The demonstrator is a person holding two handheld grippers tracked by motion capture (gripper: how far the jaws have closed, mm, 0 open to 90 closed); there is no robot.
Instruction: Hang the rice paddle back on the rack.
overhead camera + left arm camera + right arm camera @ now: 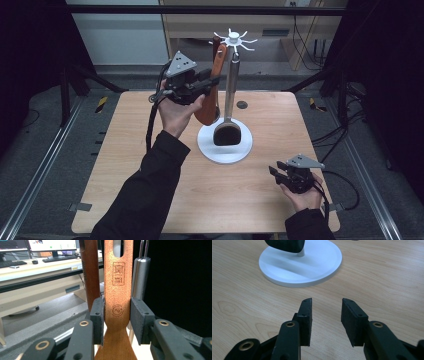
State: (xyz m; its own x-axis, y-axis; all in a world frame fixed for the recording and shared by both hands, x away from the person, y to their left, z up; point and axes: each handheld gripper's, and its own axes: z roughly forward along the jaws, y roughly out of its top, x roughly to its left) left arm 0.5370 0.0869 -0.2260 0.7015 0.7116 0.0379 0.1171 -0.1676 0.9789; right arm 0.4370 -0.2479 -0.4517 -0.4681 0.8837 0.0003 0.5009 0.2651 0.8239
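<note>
A white utensil stand (226, 150) with a round base and a crown of hooks (233, 39) stands mid-table. From it hang a light wooden spatula (216, 75), a metal-handled spatula with a black head (227, 134) and a darker wooden handle (90, 272). My left gripper (210, 84) is raised beside the stand. In the left gripper view, the left gripper (117, 312) has its pads pressed on either side of the wooden spatula (117, 285) at its narrow neck. My right gripper (276, 172) rests low at the table's front right, open and empty (326, 312).
The wooden table (125, 165) has a small dark round mark (242, 104) behind the stand. In the right gripper view the stand's white base (312, 267) lies just ahead. Metal rails run along the floor on both sides, and desks with monitors stand beyond.
</note>
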